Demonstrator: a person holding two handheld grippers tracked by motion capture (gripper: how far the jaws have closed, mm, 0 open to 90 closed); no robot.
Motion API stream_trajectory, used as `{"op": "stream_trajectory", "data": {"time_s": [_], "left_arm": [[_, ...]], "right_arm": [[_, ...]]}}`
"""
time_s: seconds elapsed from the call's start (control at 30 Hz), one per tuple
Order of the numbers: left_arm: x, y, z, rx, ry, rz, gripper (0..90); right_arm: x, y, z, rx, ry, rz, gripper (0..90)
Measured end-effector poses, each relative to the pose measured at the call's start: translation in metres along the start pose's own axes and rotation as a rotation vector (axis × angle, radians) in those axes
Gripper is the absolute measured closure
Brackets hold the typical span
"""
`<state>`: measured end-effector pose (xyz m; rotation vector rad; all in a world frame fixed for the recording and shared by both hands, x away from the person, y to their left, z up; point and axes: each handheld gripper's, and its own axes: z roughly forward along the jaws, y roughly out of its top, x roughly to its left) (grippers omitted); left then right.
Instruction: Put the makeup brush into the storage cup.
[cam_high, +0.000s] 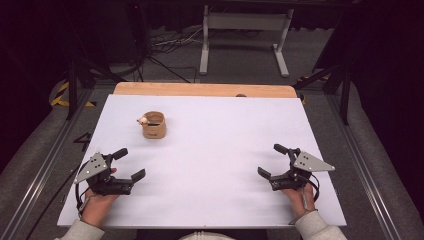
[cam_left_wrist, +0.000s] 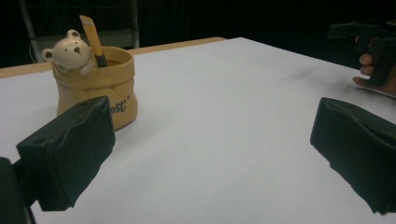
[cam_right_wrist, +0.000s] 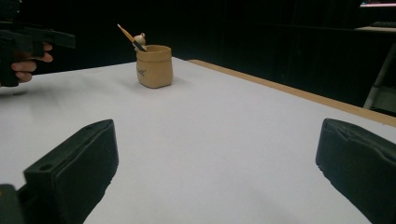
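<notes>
Left gripper (cam_high: 129, 164), jaws spread and empty, lies near the bear pot (cam_high: 154, 125), on its near side; right gripper (cam_high: 272, 160), likewise spread, well apart from it. Pot holds a pencil (cam_left_wrist: 92, 40).

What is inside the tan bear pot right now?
A yellow-handled tool leans out of the bear pot. Its lower end and the pot's bottom are hidden by the wall.

Both grippers low (fingers (cam_left_wrist: 70, 154) spread wide)
</notes>
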<state>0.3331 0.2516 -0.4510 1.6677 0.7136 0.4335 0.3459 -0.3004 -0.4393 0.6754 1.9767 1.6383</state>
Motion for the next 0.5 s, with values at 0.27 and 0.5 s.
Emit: {"op": "stream_trajectory", "data": {"time_s": [0.27, 0.5], "left_arm": [[-0.0001, -0.0033, 0.0006, -0.005, 0.001, -0.008, 0.7], [-0.0002, -0.0037, 0.0016, 0.002, -0.007, -0.010, 0.7]], "right_arm": [[-0.0001, -0.0004, 0.0007, 0.005, -0.008, 0.003, 0.0], [0.0005, -0.0002, 0.0012, 0.004, -0.004, 0.001, 0.0]]}}
